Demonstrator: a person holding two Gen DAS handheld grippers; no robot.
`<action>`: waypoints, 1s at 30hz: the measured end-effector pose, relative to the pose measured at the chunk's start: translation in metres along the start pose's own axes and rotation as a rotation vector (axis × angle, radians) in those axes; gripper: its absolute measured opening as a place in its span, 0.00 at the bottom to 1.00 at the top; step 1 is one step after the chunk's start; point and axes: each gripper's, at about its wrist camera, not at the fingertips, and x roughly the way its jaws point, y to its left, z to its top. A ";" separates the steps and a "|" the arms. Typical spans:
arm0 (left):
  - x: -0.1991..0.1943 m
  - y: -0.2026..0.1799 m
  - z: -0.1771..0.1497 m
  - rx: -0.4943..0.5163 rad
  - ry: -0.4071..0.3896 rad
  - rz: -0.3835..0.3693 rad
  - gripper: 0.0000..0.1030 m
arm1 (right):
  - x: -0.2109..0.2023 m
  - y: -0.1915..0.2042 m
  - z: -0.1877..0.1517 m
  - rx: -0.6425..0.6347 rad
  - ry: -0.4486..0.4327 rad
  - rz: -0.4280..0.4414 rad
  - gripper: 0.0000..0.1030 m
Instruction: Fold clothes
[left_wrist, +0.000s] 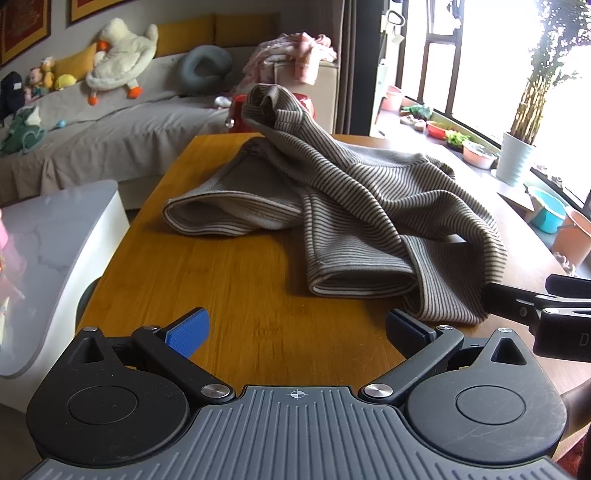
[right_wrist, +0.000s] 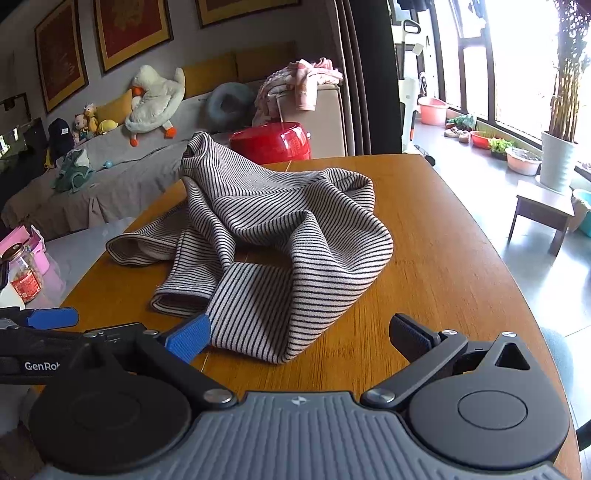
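A beige garment with thin dark stripes (left_wrist: 351, 206) lies crumpled in a heap on the wooden table (left_wrist: 221, 295); it also shows in the right wrist view (right_wrist: 280, 236). My left gripper (left_wrist: 295, 332) is open and empty, low over the table just short of the garment's near edge. My right gripper (right_wrist: 299, 338) is open and empty, with the garment's near hem lying between its fingers and touching the left blue pad (right_wrist: 188, 338). The right gripper's arm (left_wrist: 532, 306) shows at the right edge of the left wrist view, against the garment.
A white marble-top side table (left_wrist: 48, 251) stands left of the wooden table, with a jar (right_wrist: 24, 273) on it. A red pot (right_wrist: 273, 142) sits beyond the far edge. A sofa (left_wrist: 110, 125) with plush toys is behind. A small stool (right_wrist: 543, 214) and plant pots stand right.
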 end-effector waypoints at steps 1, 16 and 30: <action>0.000 0.000 0.000 -0.001 0.000 0.000 1.00 | 0.000 0.000 0.000 -0.001 0.001 0.000 1.00; -0.012 0.002 0.006 -0.005 -0.054 0.011 1.00 | -0.001 0.000 0.001 -0.004 0.002 0.000 1.00; -0.010 0.003 0.006 -0.008 -0.051 0.010 1.00 | 0.001 0.000 -0.001 -0.004 0.010 0.001 1.00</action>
